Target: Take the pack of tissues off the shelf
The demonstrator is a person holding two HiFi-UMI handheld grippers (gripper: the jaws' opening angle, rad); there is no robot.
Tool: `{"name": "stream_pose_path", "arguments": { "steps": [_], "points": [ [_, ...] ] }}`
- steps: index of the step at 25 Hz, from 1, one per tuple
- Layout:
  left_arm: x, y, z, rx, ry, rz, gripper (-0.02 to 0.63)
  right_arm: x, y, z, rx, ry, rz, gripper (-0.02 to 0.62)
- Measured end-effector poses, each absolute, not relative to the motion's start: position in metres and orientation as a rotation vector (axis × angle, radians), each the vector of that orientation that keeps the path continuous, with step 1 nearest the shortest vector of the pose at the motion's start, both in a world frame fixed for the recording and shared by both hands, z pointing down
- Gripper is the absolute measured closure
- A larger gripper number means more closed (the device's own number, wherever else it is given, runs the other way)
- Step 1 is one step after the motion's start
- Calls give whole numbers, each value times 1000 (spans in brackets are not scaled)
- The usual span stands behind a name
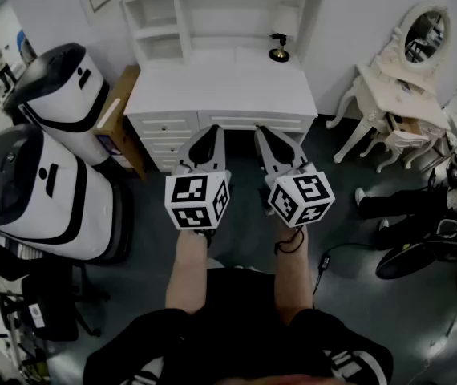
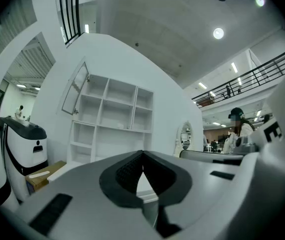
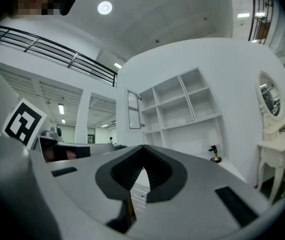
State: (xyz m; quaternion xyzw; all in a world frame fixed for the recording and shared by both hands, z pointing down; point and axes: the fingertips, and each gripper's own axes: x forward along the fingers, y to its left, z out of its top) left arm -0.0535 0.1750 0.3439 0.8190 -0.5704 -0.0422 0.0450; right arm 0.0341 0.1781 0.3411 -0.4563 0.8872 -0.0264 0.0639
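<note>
Jaws of left gripper [image 1: 211, 135] and right gripper [image 1: 265, 135] pressed together, empty. White cubby shelf [image 1: 182, 14] at twelve o'clock; tissue pack unseen, presumably light, squashy: pinch its middle.

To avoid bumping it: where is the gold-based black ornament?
The ornament stands at the back right of the white desk, by the shelf unit, in head view.

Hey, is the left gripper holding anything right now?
No, the left gripper has its jaws shut tip to tip with nothing between them.
</note>
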Motion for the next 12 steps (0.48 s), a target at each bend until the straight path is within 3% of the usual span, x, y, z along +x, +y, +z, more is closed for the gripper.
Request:
{"name": "stream_pose_path", "arguments": {
  "steps": [12],
  "points": [
    [-50,164,339,2494,-1767,-130,594,41,159,341,-1360,2661,-100,575]
  ]
}}
